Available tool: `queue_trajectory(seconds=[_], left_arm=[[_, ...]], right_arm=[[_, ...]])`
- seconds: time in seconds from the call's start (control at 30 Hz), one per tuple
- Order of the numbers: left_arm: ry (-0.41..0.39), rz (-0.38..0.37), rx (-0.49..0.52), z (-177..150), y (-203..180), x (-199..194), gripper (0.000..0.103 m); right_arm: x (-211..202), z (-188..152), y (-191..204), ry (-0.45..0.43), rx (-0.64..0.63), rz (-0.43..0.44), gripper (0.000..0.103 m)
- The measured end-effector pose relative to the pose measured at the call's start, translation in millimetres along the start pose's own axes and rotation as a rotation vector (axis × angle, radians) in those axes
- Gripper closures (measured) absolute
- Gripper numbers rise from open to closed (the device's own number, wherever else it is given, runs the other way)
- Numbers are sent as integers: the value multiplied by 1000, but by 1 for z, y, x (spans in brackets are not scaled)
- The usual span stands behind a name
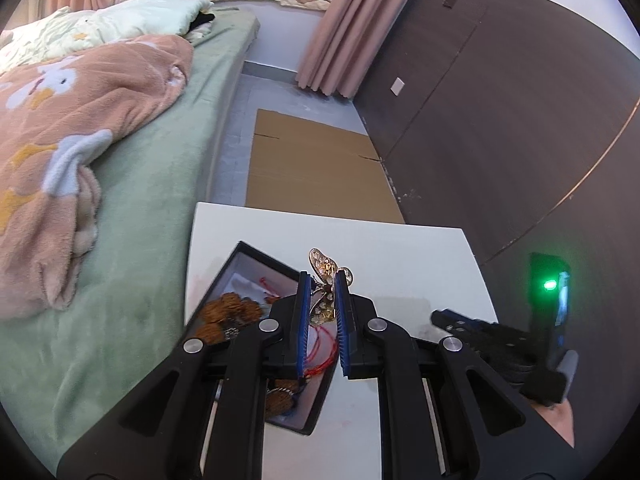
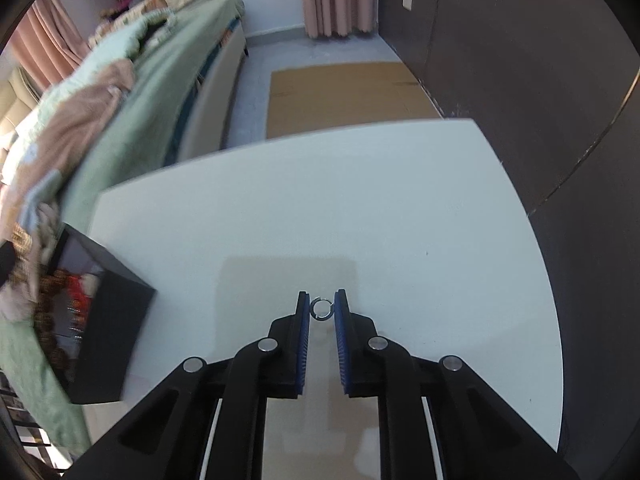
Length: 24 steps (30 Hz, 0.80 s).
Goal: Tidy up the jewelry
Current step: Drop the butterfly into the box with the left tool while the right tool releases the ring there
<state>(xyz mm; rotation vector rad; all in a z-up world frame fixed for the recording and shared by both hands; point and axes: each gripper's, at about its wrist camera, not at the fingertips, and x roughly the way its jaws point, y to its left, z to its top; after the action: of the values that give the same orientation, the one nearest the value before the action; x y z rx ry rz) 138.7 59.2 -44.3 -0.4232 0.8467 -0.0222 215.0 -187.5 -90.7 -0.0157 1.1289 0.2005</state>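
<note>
My left gripper (image 1: 322, 280) is shut on a gold butterfly brooch (image 1: 325, 268) and holds it above the right edge of a black jewelry box (image 1: 256, 258). The box lies on the white table (image 1: 400, 248) and holds brown bead bracelets (image 1: 228, 312) and a red cord (image 1: 320, 344). In the right wrist view my right gripper (image 2: 322, 300) is shut on a small silver ring (image 2: 322, 309) just above the white table (image 2: 360, 208). The black box (image 2: 108, 320) shows at the left, blurred.
A bed with a green sheet (image 1: 140, 216) and a pink floral blanket (image 1: 80, 120) runs along the left. A flat piece of cardboard (image 1: 316, 168) lies on the floor beyond the table. A dark wall (image 1: 500, 100) stands at the right. The right gripper's body with a green light (image 1: 550, 285) is at the right.
</note>
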Motion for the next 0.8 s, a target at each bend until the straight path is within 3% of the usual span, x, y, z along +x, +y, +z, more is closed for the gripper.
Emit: queue_trajectory(seconds=[0.13,0.2,0.23,0.43,0.8], left_arm=[[-7,4,-22,-3,7,-6,87],[-9,16,-57,-4,14,-8,35],[-28,16,-75,-5,18,-12,30],[-60,36,-100,-7,33,-31,28],[-88,57,-179,-8,62,-47,5]], right_arm=[[-19,-4,4,-52,4,40,91],[-31,-6,9,-90,1,84,90],[-37,-7,12,-106,-1,100,90],[-62,-11,31,-191,-10,216,90],[-90,-11,81,-296,-30,413,90]])
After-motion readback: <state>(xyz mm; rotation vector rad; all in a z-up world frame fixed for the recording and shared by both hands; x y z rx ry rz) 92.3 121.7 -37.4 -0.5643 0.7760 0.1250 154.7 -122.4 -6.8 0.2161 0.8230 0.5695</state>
